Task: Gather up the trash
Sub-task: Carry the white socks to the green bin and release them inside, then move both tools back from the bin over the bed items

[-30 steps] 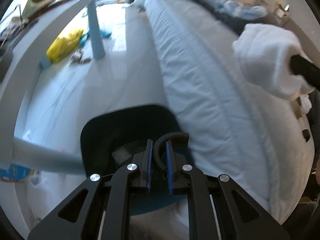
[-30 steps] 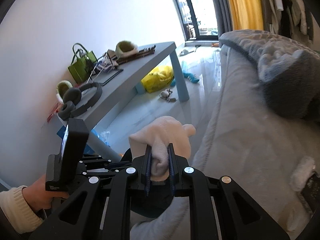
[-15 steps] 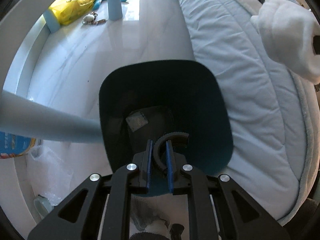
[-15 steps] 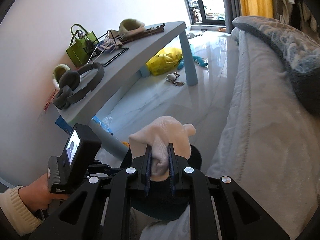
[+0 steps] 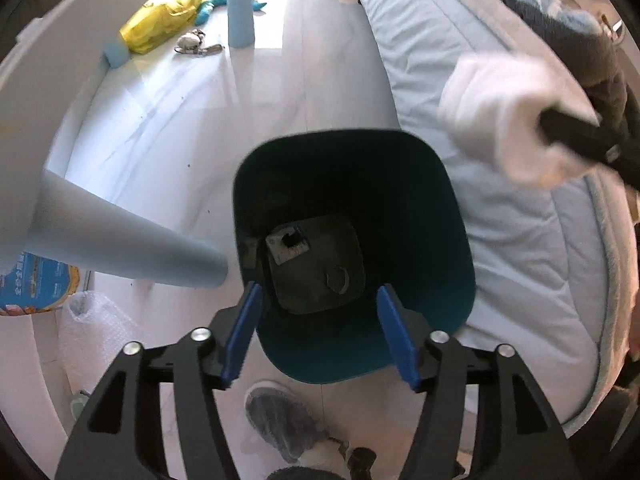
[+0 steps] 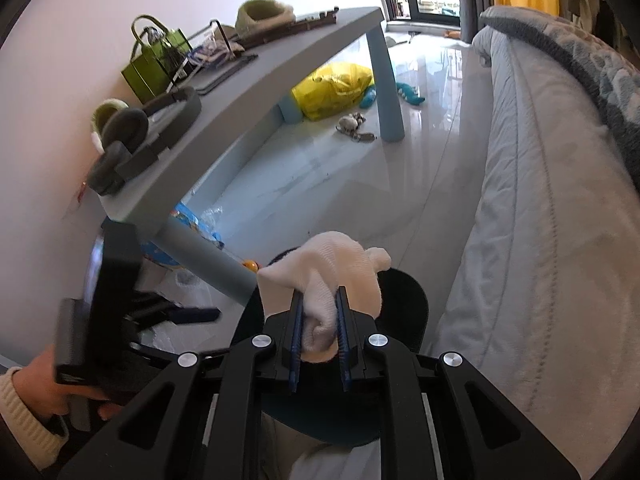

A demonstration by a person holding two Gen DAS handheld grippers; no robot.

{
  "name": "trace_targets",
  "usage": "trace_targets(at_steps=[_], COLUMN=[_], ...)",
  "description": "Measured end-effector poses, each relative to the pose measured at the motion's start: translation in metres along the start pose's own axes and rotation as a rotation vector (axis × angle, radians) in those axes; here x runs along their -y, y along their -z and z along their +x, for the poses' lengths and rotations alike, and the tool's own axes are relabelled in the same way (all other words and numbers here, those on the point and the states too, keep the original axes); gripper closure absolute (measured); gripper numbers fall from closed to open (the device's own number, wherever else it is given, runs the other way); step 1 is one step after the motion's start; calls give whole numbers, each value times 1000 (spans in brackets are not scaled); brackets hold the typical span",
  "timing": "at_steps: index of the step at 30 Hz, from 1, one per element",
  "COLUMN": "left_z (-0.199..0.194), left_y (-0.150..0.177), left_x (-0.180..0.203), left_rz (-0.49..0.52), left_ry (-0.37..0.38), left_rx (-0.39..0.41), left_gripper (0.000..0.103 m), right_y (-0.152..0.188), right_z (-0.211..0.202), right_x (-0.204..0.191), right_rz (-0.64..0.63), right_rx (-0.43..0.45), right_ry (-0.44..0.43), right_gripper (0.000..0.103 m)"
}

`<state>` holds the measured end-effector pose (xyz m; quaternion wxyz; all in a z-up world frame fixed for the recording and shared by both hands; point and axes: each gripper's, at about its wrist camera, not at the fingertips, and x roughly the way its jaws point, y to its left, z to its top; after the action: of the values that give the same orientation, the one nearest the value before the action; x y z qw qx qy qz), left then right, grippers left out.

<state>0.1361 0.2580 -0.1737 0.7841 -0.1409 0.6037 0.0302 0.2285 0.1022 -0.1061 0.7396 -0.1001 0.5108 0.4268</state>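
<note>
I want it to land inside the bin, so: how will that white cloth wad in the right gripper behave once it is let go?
The white cloth wad bunches and folds between the right gripper fingers, so it is probably soft and floppy. It looks light, so it should drop slowly and may unfurl. A loose corner could drape over the bin rim rather than bounce or roll.

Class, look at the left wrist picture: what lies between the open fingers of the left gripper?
In the left wrist view, the left gripper frames the near rim of the dark teal bin, seen from above.
</note>
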Motion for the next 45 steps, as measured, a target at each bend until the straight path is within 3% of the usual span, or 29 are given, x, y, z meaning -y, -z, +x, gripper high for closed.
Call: trace_targets(at_steps=[6,18,31,34,36,38,45], left_z=[-17,-74,-118,-121,-123,-129,-145], left_y=[-2,-4,-4,-3,-4,-3,-3], left_x=[-11,-18,-13,-14,-14,-11,5], left_rz=[-25,-16,-9,-16,-16,-5,14], left_ry=[3,36,81,87,87,77,71], left_rx=[71,318,495,508,520,545,627], left_gripper=[40,53,58,58,59,59,59], right_y=[1,17,37,38,38,38,32], right_z=[26,83,119,118,114,109,88], right_x=[3,-1,-10,-8,-9,-12,-18], right_rz=[22,29,14,8,4,-11,-25], right_rx=[-63,-204,-317,-328,-327,-319,-275], right_ry=[18,50,66,82,83,78,29], right_gripper=[88,88,86,77,58,49,49])
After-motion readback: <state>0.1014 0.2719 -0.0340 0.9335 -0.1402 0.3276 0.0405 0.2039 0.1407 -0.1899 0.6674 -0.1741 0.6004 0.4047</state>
